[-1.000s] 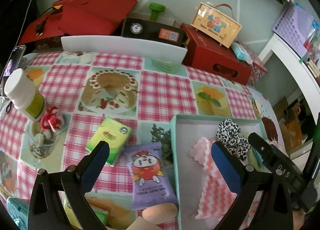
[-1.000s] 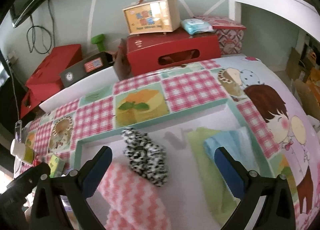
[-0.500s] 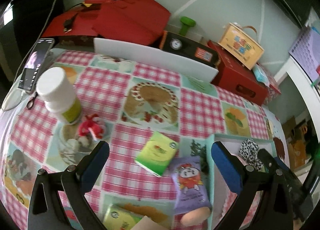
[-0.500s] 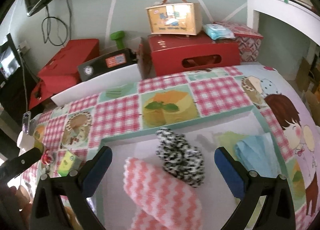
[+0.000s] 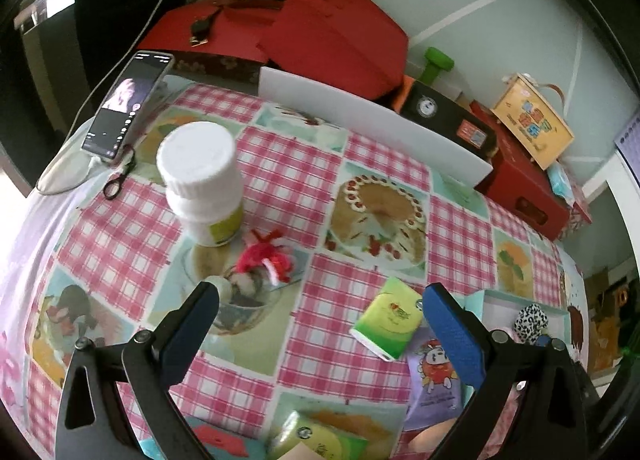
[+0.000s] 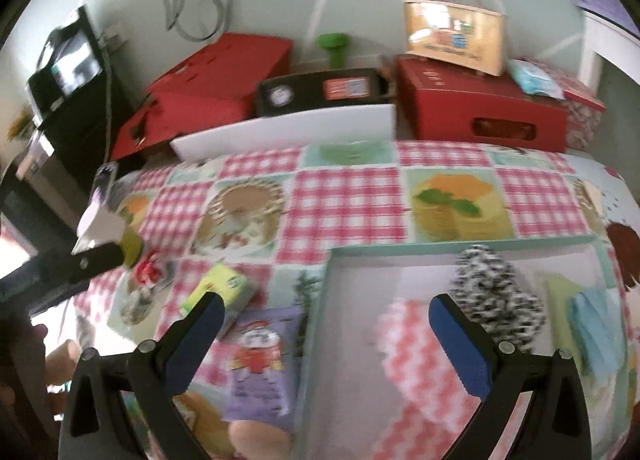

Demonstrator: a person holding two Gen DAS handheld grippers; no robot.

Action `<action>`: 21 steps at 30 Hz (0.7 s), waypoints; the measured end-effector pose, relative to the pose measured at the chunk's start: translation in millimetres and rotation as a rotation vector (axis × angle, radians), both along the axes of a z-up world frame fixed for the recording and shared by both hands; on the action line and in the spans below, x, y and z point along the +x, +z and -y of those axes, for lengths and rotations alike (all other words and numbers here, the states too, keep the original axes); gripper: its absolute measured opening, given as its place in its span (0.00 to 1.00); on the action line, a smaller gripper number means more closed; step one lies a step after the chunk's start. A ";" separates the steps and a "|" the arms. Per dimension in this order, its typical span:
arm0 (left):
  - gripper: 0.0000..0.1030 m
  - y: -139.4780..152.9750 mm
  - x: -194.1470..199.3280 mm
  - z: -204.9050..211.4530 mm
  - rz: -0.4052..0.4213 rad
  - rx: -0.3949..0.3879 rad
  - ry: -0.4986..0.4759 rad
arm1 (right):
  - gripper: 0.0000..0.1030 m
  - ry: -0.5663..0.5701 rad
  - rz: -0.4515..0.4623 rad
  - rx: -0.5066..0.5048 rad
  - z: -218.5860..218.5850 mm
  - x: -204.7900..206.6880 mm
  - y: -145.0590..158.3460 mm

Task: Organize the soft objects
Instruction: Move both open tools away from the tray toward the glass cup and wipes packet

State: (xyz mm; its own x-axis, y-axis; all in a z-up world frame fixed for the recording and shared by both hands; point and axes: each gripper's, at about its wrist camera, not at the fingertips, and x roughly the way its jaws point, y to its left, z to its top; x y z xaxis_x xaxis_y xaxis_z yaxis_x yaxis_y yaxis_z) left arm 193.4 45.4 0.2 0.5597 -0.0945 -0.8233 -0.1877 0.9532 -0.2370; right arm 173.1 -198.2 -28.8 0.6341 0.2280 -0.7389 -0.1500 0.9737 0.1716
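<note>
A red and white yarn piece (image 5: 266, 256) lies on the checked tablecloth beside a white bottle (image 5: 202, 184). My left gripper (image 5: 320, 300) is open and empty, just in front of it. The teal tray (image 6: 320, 300) holds a leopard scrunchie (image 6: 496, 292), a pink wavy cloth (image 6: 416, 352), and green and blue cloths (image 6: 592, 320). My right gripper (image 6: 324, 312) is open and empty above the tray's left edge. A green tissue pack (image 5: 390, 318) and a purple snack pouch (image 6: 262, 360) lie left of the tray.
A phone (image 5: 128, 104) lies at the table's far left. Red boxes (image 5: 304, 24), a white board (image 5: 372, 128), a black box (image 5: 444, 116) and a yellow carry box (image 5: 532, 120) line the back. Another green pack (image 5: 320, 440) sits at the near edge.
Both grippers have swung left. The left view now centres on the bottle and yarn piece instead of the tray. The right view now shows the tray's left edge and the items beside it.
</note>
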 end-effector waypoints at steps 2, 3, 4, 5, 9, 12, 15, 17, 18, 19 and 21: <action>0.99 1.3 -0.5 -4.1 0.001 0.002 0.008 | 1.00 0.027 -0.010 -0.007 -9.1 0.1 -2.5; 0.99 1.4 -0.4 -6.4 -0.003 0.000 0.014 | 1.00 0.044 -0.020 -0.006 -14.7 0.2 -4.4; 0.99 1.1 -0.2 -8.9 -0.010 -0.008 0.019 | 1.00 0.053 -0.025 -0.004 -17.3 0.0 -5.5; 0.99 0.7 0.2 -11.0 -0.017 -0.021 0.020 | 1.00 0.065 -0.032 -0.002 -21.1 -0.1 -6.9; 0.99 0.4 2.0 -14.5 -0.040 -0.032 0.016 | 1.00 0.110 -0.057 -0.005 -33.6 -0.7 -12.8; 0.99 1.2 2.8 -13.7 -0.053 -0.005 0.000 | 1.00 0.131 -0.072 -0.008 -39.4 -2.3 -16.1; 0.99 -2.6 6.1 -17.7 -0.097 -0.010 -0.013 | 1.00 0.137 -0.092 0.017 -40.3 -2.0 -19.3; 0.99 -5.4 8.2 -21.1 -0.125 -0.013 -0.019 | 1.00 0.139 -0.100 0.021 -40.4 -1.8 -21.0; 0.99 -7.2 10.1 -22.8 -0.142 -0.009 -0.020 | 1.00 0.142 -0.103 0.019 -40.4 -1.9 -22.0; 0.99 -9.0 12.6 -23.7 -0.164 0.000 -0.025 | 0.98 0.145 -0.109 0.020 -40.2 -1.8 -22.8; 0.99 -11.2 17.2 -24.2 -0.196 0.025 -0.040 | 0.97 0.150 -0.124 0.029 -39.8 -1.2 -25.3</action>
